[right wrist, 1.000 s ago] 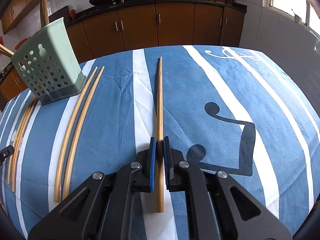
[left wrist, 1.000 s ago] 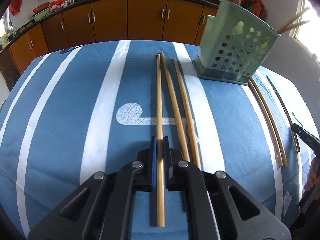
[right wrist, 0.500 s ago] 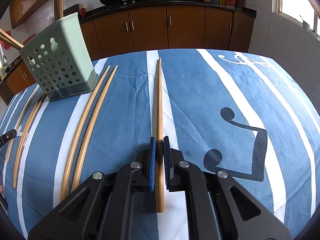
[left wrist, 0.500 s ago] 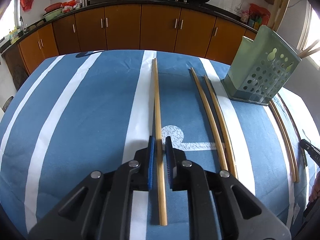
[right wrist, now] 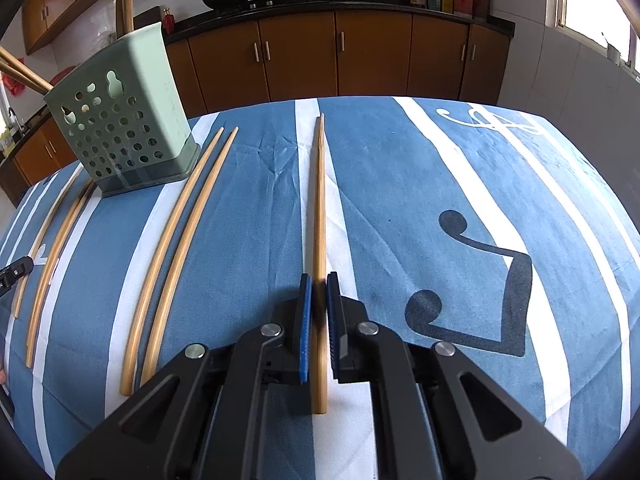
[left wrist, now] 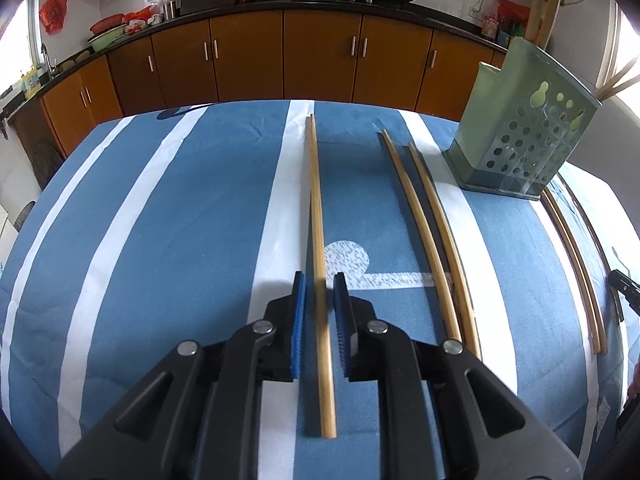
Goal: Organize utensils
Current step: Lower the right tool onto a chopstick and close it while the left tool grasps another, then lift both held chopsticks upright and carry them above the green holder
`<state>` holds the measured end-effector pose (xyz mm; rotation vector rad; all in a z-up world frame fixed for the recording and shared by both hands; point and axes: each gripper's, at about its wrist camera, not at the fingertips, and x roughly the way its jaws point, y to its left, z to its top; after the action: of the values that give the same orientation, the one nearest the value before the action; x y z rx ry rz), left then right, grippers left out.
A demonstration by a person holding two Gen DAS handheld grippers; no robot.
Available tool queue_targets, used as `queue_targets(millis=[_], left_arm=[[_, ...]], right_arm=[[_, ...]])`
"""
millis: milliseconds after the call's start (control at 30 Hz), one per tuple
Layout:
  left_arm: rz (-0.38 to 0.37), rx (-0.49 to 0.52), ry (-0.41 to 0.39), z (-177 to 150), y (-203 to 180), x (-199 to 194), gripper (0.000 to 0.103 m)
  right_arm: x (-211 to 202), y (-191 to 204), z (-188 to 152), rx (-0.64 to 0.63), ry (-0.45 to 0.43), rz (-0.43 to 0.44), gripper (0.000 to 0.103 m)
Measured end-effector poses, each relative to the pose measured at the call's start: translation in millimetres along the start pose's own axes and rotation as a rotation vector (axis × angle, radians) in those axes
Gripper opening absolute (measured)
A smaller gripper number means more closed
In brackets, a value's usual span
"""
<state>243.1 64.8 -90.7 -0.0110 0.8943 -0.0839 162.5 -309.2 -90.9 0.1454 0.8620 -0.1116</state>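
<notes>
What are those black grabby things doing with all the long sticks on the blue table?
A person is tidying chopsticks with a gripper in each hand. The left gripper has just been opening, so its chopstick sits loose between the pads. The right gripper is shut on another chopstick. More chopsticks lie on the striped blue tablecloth, waiting. The green holder already has a few chopsticks standing in it.

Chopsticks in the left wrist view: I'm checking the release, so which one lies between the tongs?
The lone straight chopstick on the white stripe, between the opening left tongs, untouched. The curved pair lies further right.
</notes>
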Motion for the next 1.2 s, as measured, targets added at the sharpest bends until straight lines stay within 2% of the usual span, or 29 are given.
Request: queue_targets(millis=[133, 200, 233, 333, 467, 733, 900, 1200], left_arm=[[0.006, 0.018, 0.002, -7, -2, -5, 0.015], [0.012, 0.026, 0.003, -10, -3, -8, 0.012], [0.014, 0.029, 0.004, -11, -4, -9, 0.008], [0.016, 0.031, 0.012, -13, -3, -10, 0.007], [-0.005, 0.002, 0.02, -10, 4, -19, 0.007], [-0.099, -0.067, -0.17, 23, 17, -83, 0.007], [-0.119, -0.077, -0.283, 45, 17, -121, 0.007], [-0.128, -0.083, -0.375, 68, 12, -155, 0.007]], right_arm=[[-3, -1, -3, -0.002, 0.001, 0.003, 0.008], [-4, -1, -4, -0.007, 0.0, -0.003, 0.008], [-5, -1, -5, -0.006, 0.0, -0.005, 0.008], [-7, -3, -5, 0.0, -0.003, -0.007, 0.008], [-30, -7, 0, -0.001, -0.077, 0.0, 0.008], [-85, -16, 29, 0.0, -0.269, -0.01, 0.008], [-115, -18, 45, 0.024, -0.372, 0.006, 0.008], [-146, -15, 62, 0.044, -0.471, 0.042, 0.008]])
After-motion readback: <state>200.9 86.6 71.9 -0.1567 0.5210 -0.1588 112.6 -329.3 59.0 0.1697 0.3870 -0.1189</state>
